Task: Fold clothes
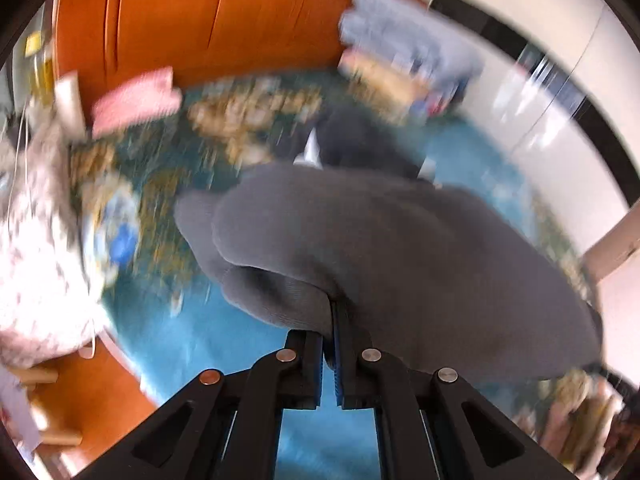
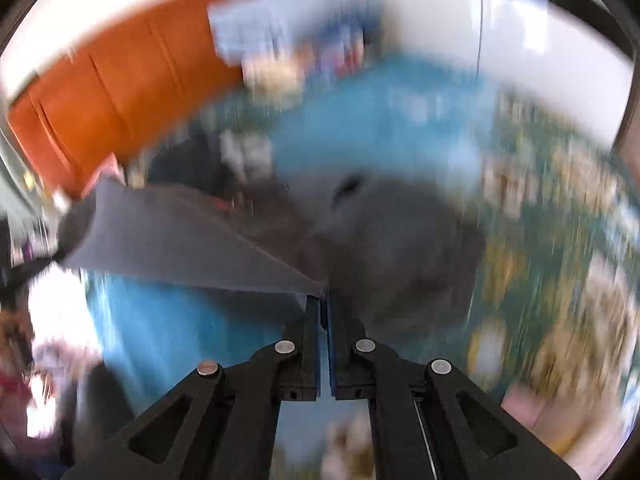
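A grey knitted garment [image 1: 380,248] hangs lifted over a bed with a blue patterned cover [image 1: 188,332]. My left gripper [image 1: 329,312] is shut on the garment's lower edge, with the cloth bulging up and to the right of the fingers. In the right wrist view the same grey garment [image 2: 172,240] stretches taut to the left from my right gripper [image 2: 323,300], which is shut on a corner of it. More grey cloth [image 2: 400,248] sags behind those fingers. Both views are blurred by motion.
An orange wooden headboard [image 1: 200,20] stands behind the bed. A stack of folded clothes [image 1: 408,52] lies at the far side, a pink folded piece [image 1: 136,100] near the headboard. A pale flowered fabric [image 1: 36,272] lies at the left. A dark garment [image 1: 360,140] rests mid-bed.
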`<action>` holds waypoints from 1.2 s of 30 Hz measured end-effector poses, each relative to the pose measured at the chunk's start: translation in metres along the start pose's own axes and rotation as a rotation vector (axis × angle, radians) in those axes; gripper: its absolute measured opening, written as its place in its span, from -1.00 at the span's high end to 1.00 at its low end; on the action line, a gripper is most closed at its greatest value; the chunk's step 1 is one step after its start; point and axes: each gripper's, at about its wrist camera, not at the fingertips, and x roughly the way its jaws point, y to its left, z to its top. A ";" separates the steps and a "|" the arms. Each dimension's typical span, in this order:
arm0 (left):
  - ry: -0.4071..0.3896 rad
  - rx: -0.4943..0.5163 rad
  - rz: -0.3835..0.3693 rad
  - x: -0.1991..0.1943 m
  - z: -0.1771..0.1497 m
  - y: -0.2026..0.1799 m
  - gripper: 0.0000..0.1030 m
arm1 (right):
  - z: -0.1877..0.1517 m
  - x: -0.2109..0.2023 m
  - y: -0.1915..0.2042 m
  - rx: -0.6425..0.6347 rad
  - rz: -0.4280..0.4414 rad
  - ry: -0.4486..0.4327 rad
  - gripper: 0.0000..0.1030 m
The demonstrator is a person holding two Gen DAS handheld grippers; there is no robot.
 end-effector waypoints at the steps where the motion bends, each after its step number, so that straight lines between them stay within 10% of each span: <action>1: 0.050 -0.027 0.007 0.011 -0.009 0.008 0.92 | -0.024 0.016 -0.003 0.036 0.013 0.076 0.96; 9: 0.169 -0.076 0.068 0.035 -0.033 0.023 0.92 | -0.109 0.078 0.000 0.125 0.071 0.361 0.94; 14: 0.179 -0.060 0.078 0.033 -0.034 0.019 0.88 | -0.088 0.059 0.004 0.081 0.081 0.330 0.85; 22: 0.201 -0.052 0.099 0.019 -0.021 0.012 0.61 | -0.035 -0.004 0.002 0.116 0.196 0.078 -0.10; 28: 0.164 0.035 0.207 0.000 -0.013 0.001 -0.03 | 0.019 0.066 -0.090 0.388 0.146 0.040 -0.15; 36: 0.096 0.061 0.155 -0.019 -0.004 -0.009 -0.10 | 0.020 0.147 -0.155 0.693 0.167 0.106 -0.15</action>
